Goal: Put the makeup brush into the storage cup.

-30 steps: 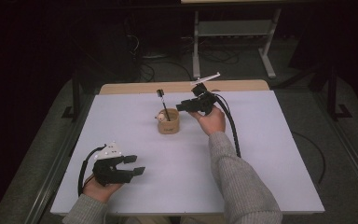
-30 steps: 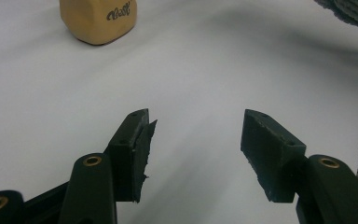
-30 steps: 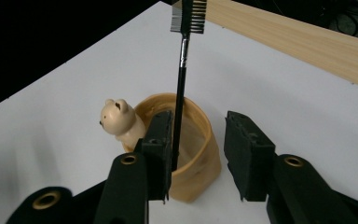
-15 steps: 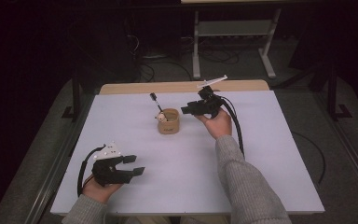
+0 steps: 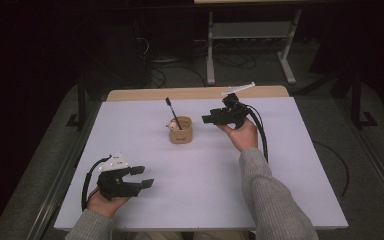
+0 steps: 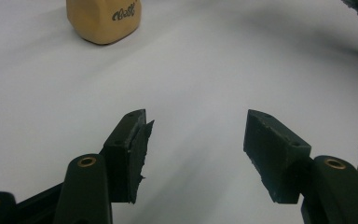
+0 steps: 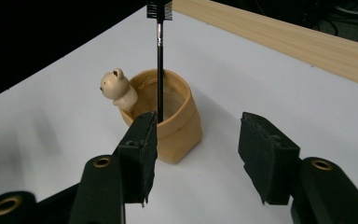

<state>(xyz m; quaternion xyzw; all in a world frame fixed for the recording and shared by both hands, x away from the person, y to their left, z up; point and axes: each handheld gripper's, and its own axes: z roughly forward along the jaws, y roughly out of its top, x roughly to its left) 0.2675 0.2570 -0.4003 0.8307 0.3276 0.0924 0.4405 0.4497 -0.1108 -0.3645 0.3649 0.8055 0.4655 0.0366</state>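
Right tongs [image 5: 206, 119] sit just right of frame centre in the high view, jaws apart and holding nothing; they have just been opening. Small brush [image 7: 160, 56] stands free in the tan cup [image 5: 181, 131] at mid-frame, leaning toward upper left, bristles up; a bear figure [image 7: 116, 88] perches on the cup's rim. Left tongs [image 5: 141, 177] rest at lower left on the white worktop [image 5: 290, 165], jaws wide and empty, well apart from the cup. Judgement: the release looks done. To finish cleanly, draw the right tongs straight back, clear of the handle, so the cup is not tipped.
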